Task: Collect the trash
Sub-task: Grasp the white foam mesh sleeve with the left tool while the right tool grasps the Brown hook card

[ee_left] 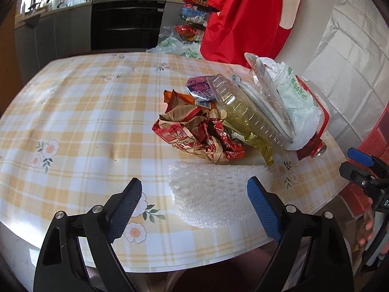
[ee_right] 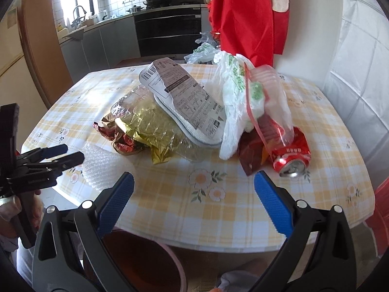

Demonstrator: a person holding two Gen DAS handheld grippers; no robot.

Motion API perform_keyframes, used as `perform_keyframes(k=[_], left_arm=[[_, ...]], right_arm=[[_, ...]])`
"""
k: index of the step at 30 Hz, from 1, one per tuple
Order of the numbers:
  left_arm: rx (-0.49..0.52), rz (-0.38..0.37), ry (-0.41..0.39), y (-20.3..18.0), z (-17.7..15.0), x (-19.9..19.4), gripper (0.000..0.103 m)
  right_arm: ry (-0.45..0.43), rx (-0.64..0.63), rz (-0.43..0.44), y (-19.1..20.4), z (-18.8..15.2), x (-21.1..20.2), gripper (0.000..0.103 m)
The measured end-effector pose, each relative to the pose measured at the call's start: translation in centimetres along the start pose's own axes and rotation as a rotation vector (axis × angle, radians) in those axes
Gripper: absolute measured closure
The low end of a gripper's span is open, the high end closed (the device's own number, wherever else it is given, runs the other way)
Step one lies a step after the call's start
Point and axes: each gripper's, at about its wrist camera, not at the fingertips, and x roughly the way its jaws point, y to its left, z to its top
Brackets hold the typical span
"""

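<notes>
Nothing collected yet, by the look of it: the whole litter heap sits on the round table with yellow-check floral cloth, and neither tool holds anything.

Left gripper, bottom centre of the left wrist view: jaws spread wide, empty, hovering over the near table edge. Between the blue pads, farther off, lies the white bubble-wrap sheet, flat, lower centre; broad side toward the camera, long axis roughly left-right.

Right gripper, bottom centre of the right wrist view: jaws wide, empty.

Pile, centre of both views:
- crumpled red-and-brown snack wrapper
- clear ribbed plastic container, long axis running upper left to lower right
- white plastic bag with green print
- crushed red drink can, on its side, right of centre, open top toward the lower frame edge.

Everything remains to be picked up. No bin positively identified.
</notes>
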Motion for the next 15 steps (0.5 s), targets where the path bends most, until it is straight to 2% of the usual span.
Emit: perform_keyframes(k=[4, 5, 6, 7, 8, 9, 11, 15], left_arm=[[-0.050, -0.037, 0.037, 0.3, -0.4, 2.0, 0.018], [-0.055, -0.044, 0.045, 0.4, -0.6, 2.4, 0.029], [-0.060, -0.061, 0.057, 0.6, -0.8, 2.8, 0.052], [-0.071, -0.070, 0.061, 0.8, -0.9, 2.9, 0.063], [-0.089, -0.067, 0.060, 1.1, -1.1, 2.9, 0.073], [-0.110, -0.076, 0.049, 1.5, -1.1, 2.6, 0.081], [-0.130, -0.088, 0.025, 2.1, -1.1, 2.0, 0.085], [-0.099, -0.073, -0.023, 2.3, -0.7, 0.7, 0.088]], right_arm=[[-0.019, -0.074, 0.021, 0.8, 1.7, 1.2, 0.006], [-0.028, -0.106, 0.019, 1.1, 2.3, 1.6, 0.006], [-0.034, -0.136, 0.011, 1.3, 3.0, 2.1, 0.007], [-0.040, -0.157, 0.007, 1.5, 3.5, 2.5, 0.011], [-0.045, -0.178, 0.002, 1.7, 4.2, 3.2, 0.022], [-0.041, -0.193, 0.000, 1.8, 4.8, 4.0, 0.026], [-0.031, -0.208, -0.002, 2.1, 5.7, 5.4, 0.032], [-0.010, -0.238, -0.012, 2.7, 6.9, 8.4, 0.043]])
